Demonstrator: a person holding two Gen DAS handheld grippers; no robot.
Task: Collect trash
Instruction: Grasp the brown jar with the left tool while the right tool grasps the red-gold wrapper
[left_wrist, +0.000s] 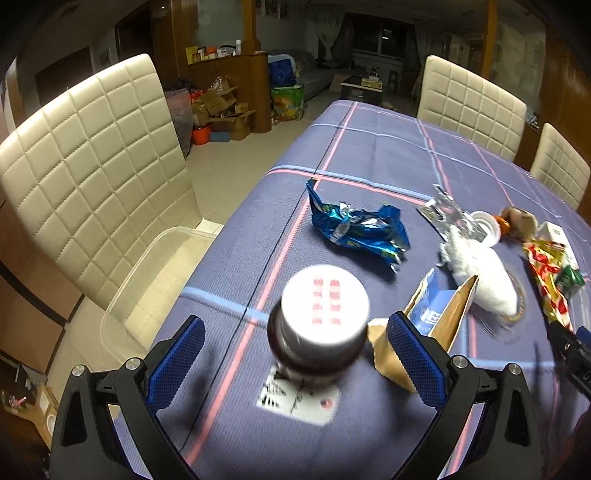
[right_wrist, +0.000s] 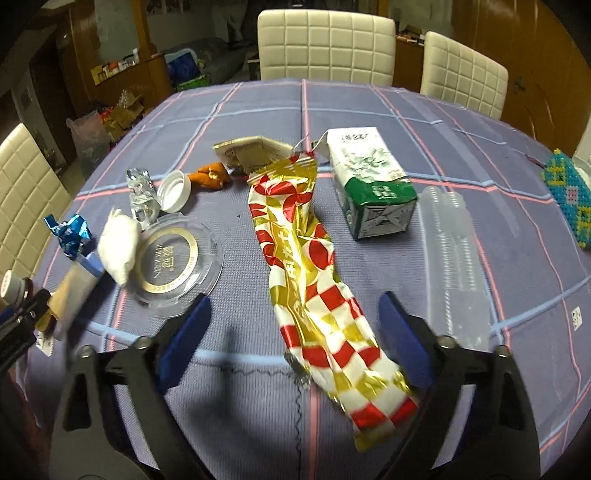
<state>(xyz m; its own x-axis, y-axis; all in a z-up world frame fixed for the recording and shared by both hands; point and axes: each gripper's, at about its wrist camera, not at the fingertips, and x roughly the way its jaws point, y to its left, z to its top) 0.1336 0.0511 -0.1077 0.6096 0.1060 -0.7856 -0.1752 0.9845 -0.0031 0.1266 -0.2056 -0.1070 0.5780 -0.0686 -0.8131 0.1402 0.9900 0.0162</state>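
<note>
Your left hand-held gripper (left_wrist: 295, 354) is wide open, blue pads either side of a dark jar with a white lid (left_wrist: 325, 299), neither pad touching it. The jar looks blurred and stands on a white label card (left_wrist: 306, 404) on the tabletop (left_wrist: 369, 147). A brown paper packet (left_wrist: 439, 325) sits just beside the right pad. Beyond the jar: a crumpled blue foil wrapper (left_wrist: 354, 229), a white tissue wad (left_wrist: 484, 277), and a white bottle cap (left_wrist: 487, 225). A clear plastic bin (left_wrist: 147, 280) rests on the white chair (left_wrist: 92, 166) off the tabletop's left edge.

Your right hand-held gripper (right_wrist: 295, 339) is also wide open, holding nothing, straddling the near end of a long red-gold-white checkered wrapper (right_wrist: 314, 277) lying flat. A green-and-white carton (right_wrist: 373, 188) lies on its side just right of the wrapper's far end; a clear ribbed plastic piece (right_wrist: 454, 254) is right of that. A clear round dish with a gold ring (right_wrist: 173, 262) sits to the left, the tissue wad touching its rim.
</note>
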